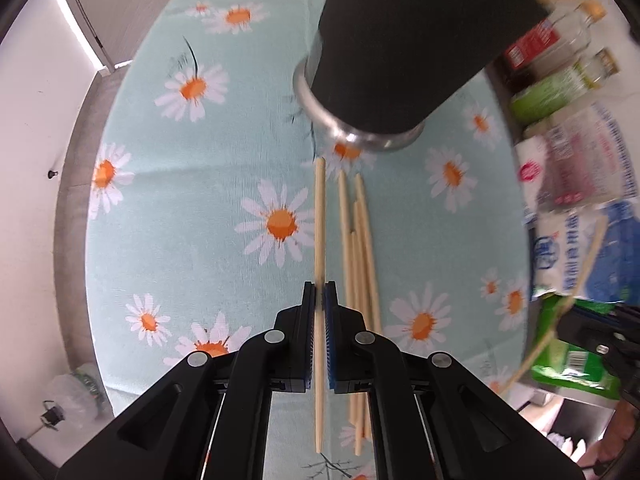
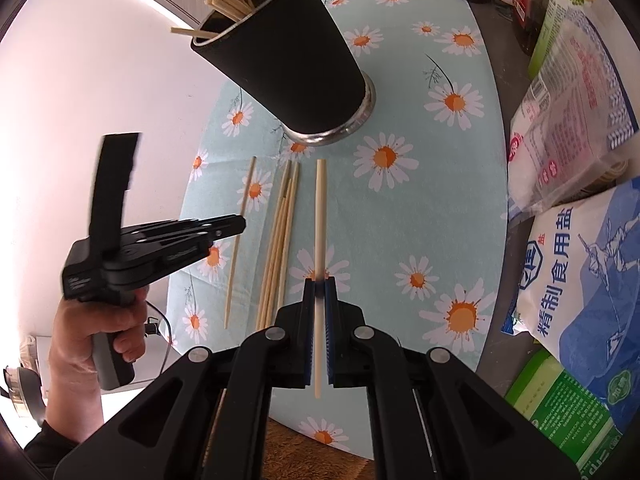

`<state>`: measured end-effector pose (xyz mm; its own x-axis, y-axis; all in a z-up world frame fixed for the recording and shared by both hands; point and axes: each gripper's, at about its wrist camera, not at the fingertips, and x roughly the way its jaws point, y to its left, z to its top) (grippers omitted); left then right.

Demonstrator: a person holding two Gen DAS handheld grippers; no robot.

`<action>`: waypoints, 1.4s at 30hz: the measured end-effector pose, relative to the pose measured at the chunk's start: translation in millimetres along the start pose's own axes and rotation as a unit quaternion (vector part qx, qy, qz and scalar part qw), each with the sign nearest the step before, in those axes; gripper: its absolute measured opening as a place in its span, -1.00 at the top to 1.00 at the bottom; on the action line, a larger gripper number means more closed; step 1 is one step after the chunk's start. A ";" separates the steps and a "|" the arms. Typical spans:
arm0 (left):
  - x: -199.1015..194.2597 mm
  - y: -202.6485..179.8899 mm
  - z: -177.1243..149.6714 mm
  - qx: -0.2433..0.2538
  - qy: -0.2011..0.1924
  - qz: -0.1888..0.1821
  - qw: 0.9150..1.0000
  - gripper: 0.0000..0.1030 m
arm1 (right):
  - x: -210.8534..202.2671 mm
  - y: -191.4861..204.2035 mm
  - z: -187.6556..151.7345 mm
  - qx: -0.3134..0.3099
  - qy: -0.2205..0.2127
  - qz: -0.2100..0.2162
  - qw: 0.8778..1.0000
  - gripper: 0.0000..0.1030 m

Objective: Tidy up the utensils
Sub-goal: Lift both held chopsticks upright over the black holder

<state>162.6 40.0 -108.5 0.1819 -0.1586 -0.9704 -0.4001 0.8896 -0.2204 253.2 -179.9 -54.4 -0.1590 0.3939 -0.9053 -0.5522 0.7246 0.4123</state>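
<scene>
The left gripper point(image 1: 319, 294) is clenched on a single chopstick point(image 1: 319, 240), which runs straight ahead between its pads toward the black cup point(image 1: 400, 60). Just right of those tongs, loose chopsticks point(image 1: 360, 264) lie bunched on the daisy tablecloth point(image 1: 180, 200). The left wrist view shows only the cup's wall and metal base; the right wrist view looks into its mouth, where several stored chopsticks point(image 2: 224, 6) lean. There the right gripper point(image 2: 319, 292) is clamped on a paler chopstick point(image 2: 320, 216), with the bundle just to its left. That view alone shows the hand point(image 2: 96, 332) carrying the left tongs. Salt bags point(image 2: 580, 264) sit far right.
</scene>
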 end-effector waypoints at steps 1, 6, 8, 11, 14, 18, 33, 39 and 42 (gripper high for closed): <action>-10.3 1.3 -0.7 0.003 -0.013 -0.010 1.000 0.93 | -0.5 1.5 1.2 -0.001 -0.001 0.000 1.000 0.89; -57.1 -6.5 -5.0 0.039 -0.080 -0.048 0.995 0.92 | -7.2 12.6 5.6 -0.006 -0.010 -0.003 1.000 0.89; -74.1 -12.9 -4.1 0.050 -0.103 -0.054 0.992 0.92 | -10.8 16.2 7.7 -0.008 -0.015 -0.004 1.000 0.89; -93.4 -19.3 -3.3 0.068 -0.140 -0.063 0.986 0.92 | -21.0 22.8 12.6 -0.008 -0.029 -0.003 1.000 0.89; -110.5 -22.4 1.2 0.081 -0.170 -0.076 0.979 0.92 | -34.1 30.5 17.2 -0.011 -0.044 -0.004 0.999 0.89; -130.5 -24.4 11.2 0.090 -0.213 -0.098 0.968 0.92 | -56.3 39.9 27.6 -0.012 -0.073 -0.008 0.997 0.89; -187.3 -35.5 41.3 0.135 -0.337 -0.154 0.919 0.92 | -113.9 71.9 79.1 -0.029 -0.156 -0.037 0.987 0.89; -194.9 -34.1 51.7 0.154 -0.372 -0.149 0.903 0.92 | -124.9 86.3 105.9 -0.039 -0.177 -0.046 0.982 0.89; -191.3 -28.5 65.2 0.150 -0.381 -0.147 0.900 0.92 | -130.7 90.1 124.1 -0.039 -0.187 -0.045 0.981 0.89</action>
<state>197.7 73.0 89.8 0.8498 -0.1679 -0.4997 0.0058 0.9509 -0.3095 325.9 -96.0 113.7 0.1958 0.5203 -0.8313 -0.6129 0.7266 0.3104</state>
